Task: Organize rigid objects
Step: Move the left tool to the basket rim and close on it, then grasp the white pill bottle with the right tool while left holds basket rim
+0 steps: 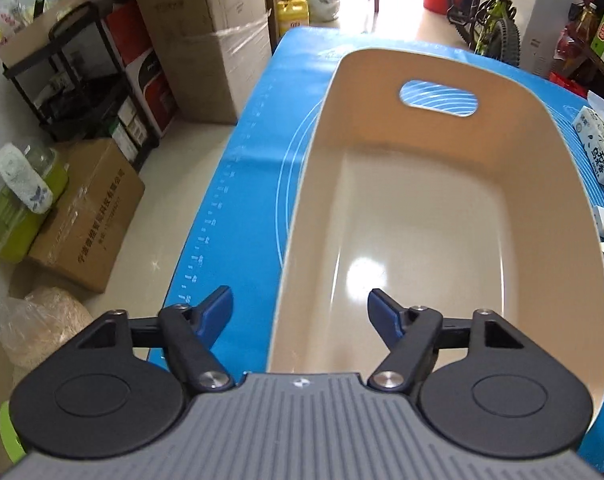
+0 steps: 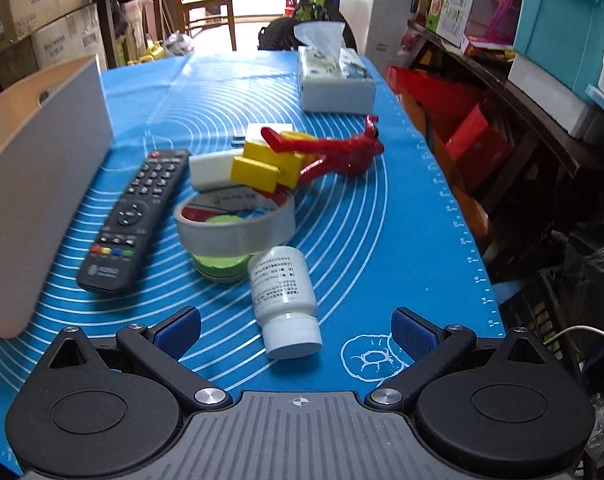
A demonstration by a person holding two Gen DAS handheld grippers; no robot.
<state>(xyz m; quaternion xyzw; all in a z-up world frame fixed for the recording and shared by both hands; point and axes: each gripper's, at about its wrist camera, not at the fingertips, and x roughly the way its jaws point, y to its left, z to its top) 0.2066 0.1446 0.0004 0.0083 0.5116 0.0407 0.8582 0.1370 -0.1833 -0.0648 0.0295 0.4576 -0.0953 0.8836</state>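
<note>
Left fingers [image 1: 300, 312] spread wide, holding nothing, above the empty beige plastic bin [image 1: 441, 216]. Right fingers [image 2: 296, 330] released too, straddling the white plastic pill bottle [image 2: 284, 300] lying on the blue-matted surface [image 2: 401, 216], cap toward them, long axis pointing away.

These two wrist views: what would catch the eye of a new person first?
The big beige bin fills the left wrist view, empty on the blue mat. In the right wrist view, a white pill bottle lies on its side nearest the open right gripper, behind it a tape roll and black remote.
</note>
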